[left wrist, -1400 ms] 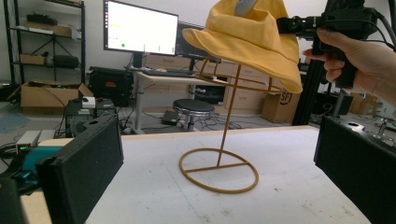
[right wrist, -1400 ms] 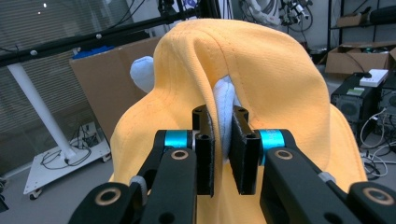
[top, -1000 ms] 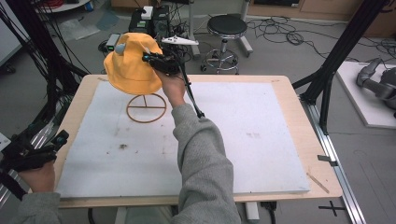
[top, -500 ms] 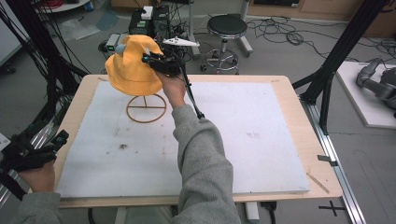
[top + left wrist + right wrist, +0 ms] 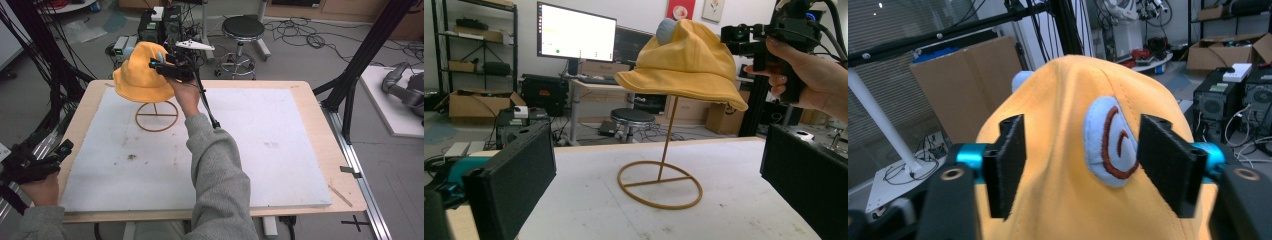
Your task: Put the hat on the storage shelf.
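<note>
The desk (image 5: 300, 95) is a pale wooden top nearly covered by a white mat (image 5: 260, 150), which carries a few dark smudges around its seven o'clock area. Towards eleven o'clock on the mat stands a thin wire hat stand (image 5: 156, 116): a flat ring base with crossbars and one upright rod, seen plainly in the left claw view (image 5: 660, 185). A yellow bucket hat (image 5: 140, 75) sits on top of the rod, its brim drooping all round (image 5: 684, 65); a light blue patch with a brown spiral (image 5: 1110, 145) is sewn to its crown, and a small blue-grey bump shows at the hat's top.

The right claw (image 5: 161, 65) is held up at the hat's three o'clock side, a grey-sleeved arm (image 5: 215, 175) reaching across the mat to it. In its own view (image 5: 1083, 170) the two black jaws stand wide apart on either side of the crown, the patch between them; they grip nothing, and I cannot tell whether they touch the fabric.

The left claw (image 5: 62, 149) rests low beyond the desk's eight o'clock edge, in the person's hand (image 5: 40, 190). Its jaws are spread wide and empty, aimed across the mat at the stand (image 5: 649, 200).

Behind the desk at twelve o'clock stands a round black stool (image 5: 242, 30).
</note>
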Tool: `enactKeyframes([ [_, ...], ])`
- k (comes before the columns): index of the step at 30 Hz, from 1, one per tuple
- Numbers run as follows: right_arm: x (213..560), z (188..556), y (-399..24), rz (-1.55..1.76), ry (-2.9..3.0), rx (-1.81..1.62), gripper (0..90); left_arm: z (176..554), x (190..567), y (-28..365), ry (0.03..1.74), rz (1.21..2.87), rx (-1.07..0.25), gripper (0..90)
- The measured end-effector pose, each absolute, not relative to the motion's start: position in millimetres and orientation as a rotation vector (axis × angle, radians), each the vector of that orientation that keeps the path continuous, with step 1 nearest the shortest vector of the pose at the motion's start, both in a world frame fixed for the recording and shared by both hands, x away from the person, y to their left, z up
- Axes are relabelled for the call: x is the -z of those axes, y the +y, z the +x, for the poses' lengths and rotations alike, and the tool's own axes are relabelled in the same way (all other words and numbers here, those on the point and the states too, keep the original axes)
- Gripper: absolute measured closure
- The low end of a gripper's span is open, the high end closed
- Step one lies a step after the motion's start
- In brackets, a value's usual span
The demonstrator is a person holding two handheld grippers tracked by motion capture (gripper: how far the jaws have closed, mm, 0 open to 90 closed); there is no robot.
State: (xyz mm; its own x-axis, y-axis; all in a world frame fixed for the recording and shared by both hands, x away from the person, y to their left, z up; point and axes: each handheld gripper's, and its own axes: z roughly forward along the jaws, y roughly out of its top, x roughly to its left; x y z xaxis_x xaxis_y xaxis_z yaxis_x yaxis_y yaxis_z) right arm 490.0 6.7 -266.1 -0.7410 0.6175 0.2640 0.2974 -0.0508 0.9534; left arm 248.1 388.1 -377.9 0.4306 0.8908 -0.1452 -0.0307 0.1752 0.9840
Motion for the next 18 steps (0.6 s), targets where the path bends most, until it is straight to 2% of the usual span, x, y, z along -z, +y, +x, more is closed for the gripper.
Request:
enactKeyframes([
  [18, 246, 475, -13, 1.022, 1.821, -1.857, 11.8, 248, 376, 385, 0.895, 1.22, -0.8, 1.7],
])
